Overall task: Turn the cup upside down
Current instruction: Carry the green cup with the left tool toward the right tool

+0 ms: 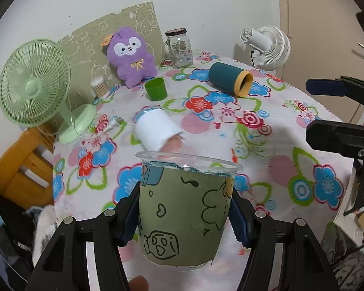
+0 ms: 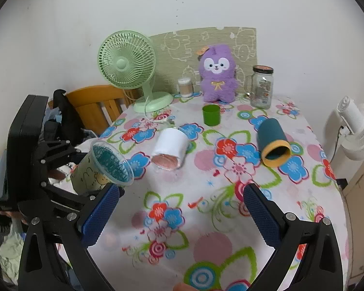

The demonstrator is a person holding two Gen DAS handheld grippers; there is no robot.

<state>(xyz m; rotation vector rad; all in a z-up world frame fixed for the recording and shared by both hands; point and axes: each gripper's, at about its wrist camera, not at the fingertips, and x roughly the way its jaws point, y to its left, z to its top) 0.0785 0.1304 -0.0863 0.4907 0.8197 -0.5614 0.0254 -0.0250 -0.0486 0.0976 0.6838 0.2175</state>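
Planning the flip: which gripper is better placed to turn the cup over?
Left. The left gripper already clamps the cup above the table; the right gripper is open and empty.

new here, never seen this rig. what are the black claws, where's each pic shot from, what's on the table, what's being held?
No robot: a person holds a two-finger gripper in each hand, with a fisheye camera on each looking along the fingers. In the left wrist view, the left gripper is shut on a green cartoon cup, lifted off the table. The right wrist view shows that cup tilted, mouth toward the table's middle; the right gripper is open, holding nothing. On the floral cloth: a white cup and a teal tube on their sides, a small green cup, jar, purple plush, green fan.
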